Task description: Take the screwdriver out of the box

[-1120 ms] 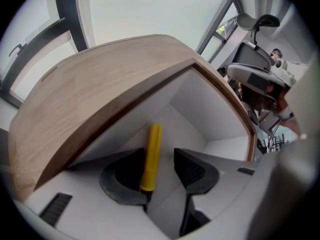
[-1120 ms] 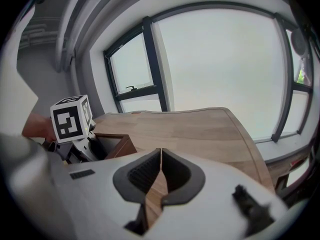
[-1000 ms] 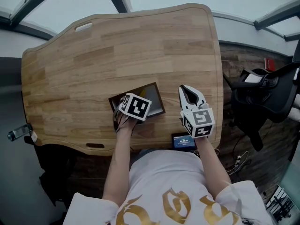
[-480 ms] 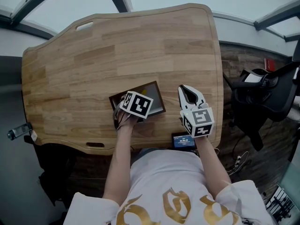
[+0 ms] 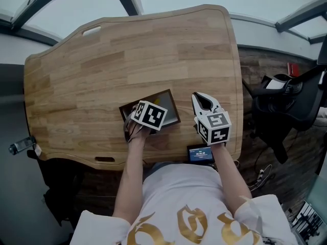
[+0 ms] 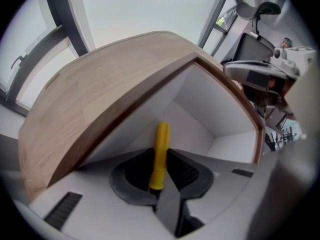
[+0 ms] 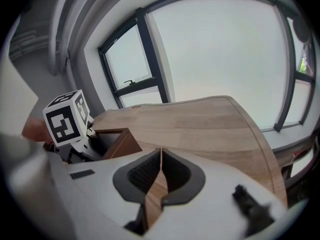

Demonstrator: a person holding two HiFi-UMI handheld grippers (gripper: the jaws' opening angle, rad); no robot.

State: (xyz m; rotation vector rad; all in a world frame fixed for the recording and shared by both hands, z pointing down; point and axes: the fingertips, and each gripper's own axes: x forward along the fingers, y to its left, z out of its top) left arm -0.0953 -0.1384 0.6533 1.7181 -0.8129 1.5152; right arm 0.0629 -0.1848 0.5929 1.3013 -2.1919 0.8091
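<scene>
Since the earlier frame the right gripper point(image 5: 203, 100) has shifted slightly toward the box point(image 5: 171, 107), while the left gripper point(image 6: 161, 176) has kept its place. Only the left gripper view shows inside the box. There the screwdriver point(image 6: 161, 149), with a slim yellow handle, is clamped between the left fingers. This gripper points straight down into the box. The right fingers are closed together and empty, just beside the box above the counter point(image 5: 127, 50).
</scene>
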